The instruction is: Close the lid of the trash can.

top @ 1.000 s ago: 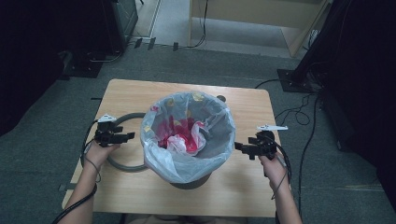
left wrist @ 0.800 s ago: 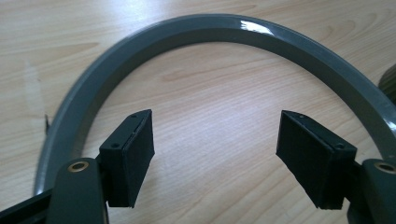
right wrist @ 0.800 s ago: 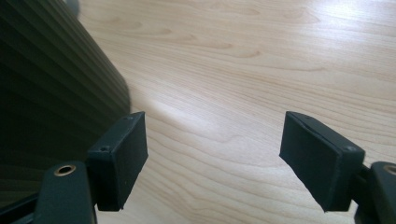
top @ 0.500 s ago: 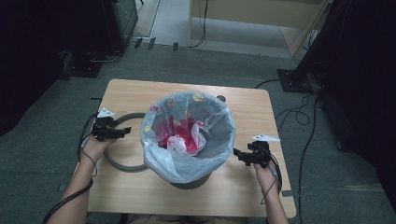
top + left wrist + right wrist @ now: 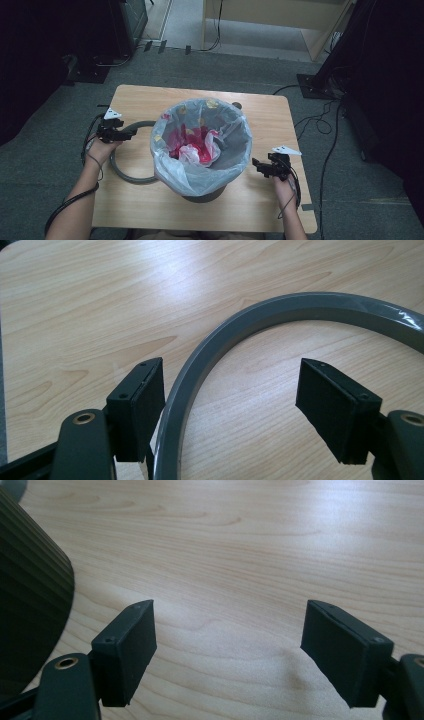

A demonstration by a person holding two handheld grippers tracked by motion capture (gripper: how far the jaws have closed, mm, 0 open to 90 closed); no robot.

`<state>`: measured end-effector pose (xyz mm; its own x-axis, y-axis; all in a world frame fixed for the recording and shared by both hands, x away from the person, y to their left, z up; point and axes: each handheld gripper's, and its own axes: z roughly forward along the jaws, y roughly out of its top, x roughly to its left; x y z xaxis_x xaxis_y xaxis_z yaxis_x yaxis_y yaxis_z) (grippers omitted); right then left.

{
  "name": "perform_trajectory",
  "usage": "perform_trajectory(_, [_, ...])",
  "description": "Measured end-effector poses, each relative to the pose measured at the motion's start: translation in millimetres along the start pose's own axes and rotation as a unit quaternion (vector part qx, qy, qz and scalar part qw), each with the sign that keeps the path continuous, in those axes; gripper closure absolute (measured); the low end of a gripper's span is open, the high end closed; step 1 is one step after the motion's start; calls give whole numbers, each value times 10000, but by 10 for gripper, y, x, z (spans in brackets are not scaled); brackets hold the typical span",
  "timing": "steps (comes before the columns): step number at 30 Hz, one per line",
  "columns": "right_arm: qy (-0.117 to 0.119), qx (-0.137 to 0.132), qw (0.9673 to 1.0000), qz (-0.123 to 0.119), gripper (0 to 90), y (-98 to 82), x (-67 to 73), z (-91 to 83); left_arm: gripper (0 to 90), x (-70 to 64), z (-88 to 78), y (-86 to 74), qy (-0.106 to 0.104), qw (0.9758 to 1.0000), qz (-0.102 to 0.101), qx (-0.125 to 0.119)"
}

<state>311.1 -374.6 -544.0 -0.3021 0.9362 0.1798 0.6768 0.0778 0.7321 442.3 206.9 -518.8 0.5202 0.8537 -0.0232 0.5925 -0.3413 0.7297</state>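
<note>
A dark bin (image 5: 202, 192) lined with a translucent bag (image 5: 235, 145) stands mid-table, with red and pink waste (image 5: 192, 145) inside. A grey ring (image 5: 125, 172) lies flat on the table to its left. My left gripper (image 5: 127, 134) hovers over the ring's far arc. In the left gripper view the ring (image 5: 300, 307) curves between the open jaws of my left gripper (image 5: 232, 372), close beside the left jaw, and the pads do not press on it. My right gripper (image 5: 257, 165) stands open low beside the bin's right side. In the right gripper view my right gripper (image 5: 227, 607) has bare wood between its jaws.
The bin's ribbed dark wall (image 5: 30, 605) sits just left of the right gripper's jaws. The wooden table (image 5: 270, 115) has bare wood behind and to the right of the bin. Cables (image 5: 320, 122) trail over the grey floor to the right.
My right hand has sunk beside the bin, toward the near edge. My left hand has shifted a little farther away along the ring. Both grippers' jaws stay wide.
</note>
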Motion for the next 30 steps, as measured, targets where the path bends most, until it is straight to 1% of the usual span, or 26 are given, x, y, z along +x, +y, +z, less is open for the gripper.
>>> perform_trajectory(3, [-41, 57, 10000, -48, 222, -34, -4, 31, 281, 15, 37, 3, 49, 9999, 17, 94])
perform_trajectory(4, [-62, 52, 10000, -57, 221, -39, -3, 35, 282, 23, 45, 2, 98, 9999, 38, 98])
perform_trajectory(6, [-80, 17, 10000, -49, 220, -47, -10, 38, 282, 49, 61, 2, 118, 9999, -27, 123])
perform_trajectory(11, [-183, 71, 9998, -73, 218, -89, -38, 78, 281, 111, 104, -20, 184, 9996, -66, 204])
perform_trajectory(14, [-256, 114, 9995, -168, 218, -107, -43, 104, 281, 149, 133, -51, 268, 9992, -62, 274])
perform_trajectory(16, [-249, 146, 9994, -191, 217, -121, -43, 121, 281, 154, 148, -72, 345, 9991, -11, 250])
perform_trajectory(17, [-296, 159, 9992, -238, 218, -127, -38, 131, 282, 157, 154, -79, 376, 9990, -1, 240])
perform_trajectory(18, [-333, 179, 9988, -297, 217, -132, -29, 139, 285, 164, 159, -84, 390, 9989, -17, 241])
perform_trajectory(20, [-346, 214, 9985, -363, 217, -142, -15, 157, 292, 173, 175, -90, 348, 9991, -78, 221])
perform_trajectory(21, [-339, 221, 9986, -348, 211, -148, -10, 169, 297, 171, 179, -91, 353, 9991, -28, 250])
perform_trajectory(22, [-368, 205, 9984, -388, 206, -152, -4, 176, 335, 168, 184, -93, 351, 9991, 10, 258])
perform_trajectory(24, [-412, 198, 9978, -484, 206, -154, 0, 188, 352, 169, 200, -99, 344, 9990, 23, 271])
perform_trajectory(26, [-440, 160, 9976, -507, 199, -161, -1, 197, 373, 171, 220, -108, 383, 9985, 33, 388])
perform_trajectory(28, [-474, 114, 9973, -554, 193, -172, 0, 205, 398, 176, 236, -120, 365, 9981, -49, 491])
perform_trajectory(29, [-465, 89, 9973, -568, 182, -179, -1, 210, 438, 171, 244, -130, 380, 9978, -15, 541])
perform_trajectory(30, [-461, 58, 9972, -578, 177, -184, -3, 214, 458, 161, 253, -141, 418, 9977, 26, 538])
